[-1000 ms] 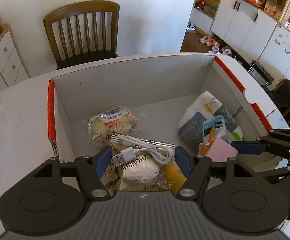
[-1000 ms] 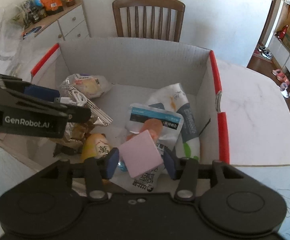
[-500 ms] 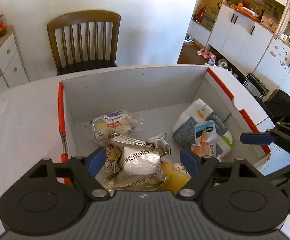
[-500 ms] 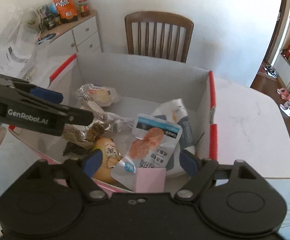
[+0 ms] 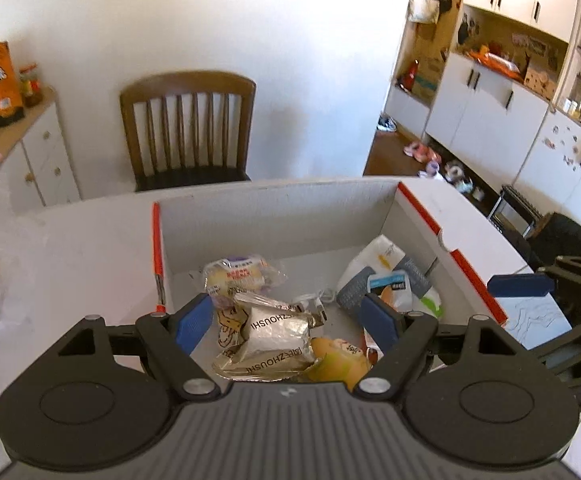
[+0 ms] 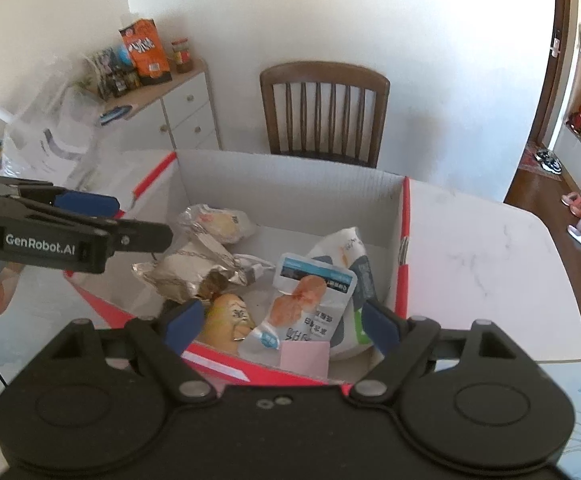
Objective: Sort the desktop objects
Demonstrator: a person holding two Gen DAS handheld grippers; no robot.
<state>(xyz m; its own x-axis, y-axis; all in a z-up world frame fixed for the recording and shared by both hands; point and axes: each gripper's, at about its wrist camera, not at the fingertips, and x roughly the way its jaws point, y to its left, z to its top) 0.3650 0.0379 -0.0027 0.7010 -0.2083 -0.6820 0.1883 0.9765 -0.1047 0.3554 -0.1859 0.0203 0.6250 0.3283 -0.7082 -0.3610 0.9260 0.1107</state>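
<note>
A white cardboard box (image 5: pixel 274 216) (image 6: pixel 290 180) with red edges holds the sorted items. Inside lie a silver foil packet (image 5: pixel 274 340) (image 6: pixel 186 268), a white USB cable (image 5: pixel 314 300), a wrapped bun (image 5: pixel 238 276) (image 6: pixel 218 220), a yellow toy (image 5: pixel 338 364) (image 6: pixel 226 316), a snack pouch (image 6: pixel 310 300) and a pink sticky-note pad (image 6: pixel 304 356) near the front wall. My left gripper (image 5: pixel 286 320) is open and empty above the box's near side. My right gripper (image 6: pixel 278 322) is open and empty above the front edge.
A wooden chair (image 5: pixel 188 128) (image 6: pixel 324 112) stands behind the white table (image 6: pixel 470 248). A sideboard with snack bags (image 6: pixel 146 52) is at the left. A plastic bag (image 6: pixel 46 136) lies left of the box. White cabinets (image 5: pixel 490 120) stand at the right.
The left gripper has let go of the USB cable and the right of the pink pad; both lie in the box. Both grippers opened and drew back and up.
</note>
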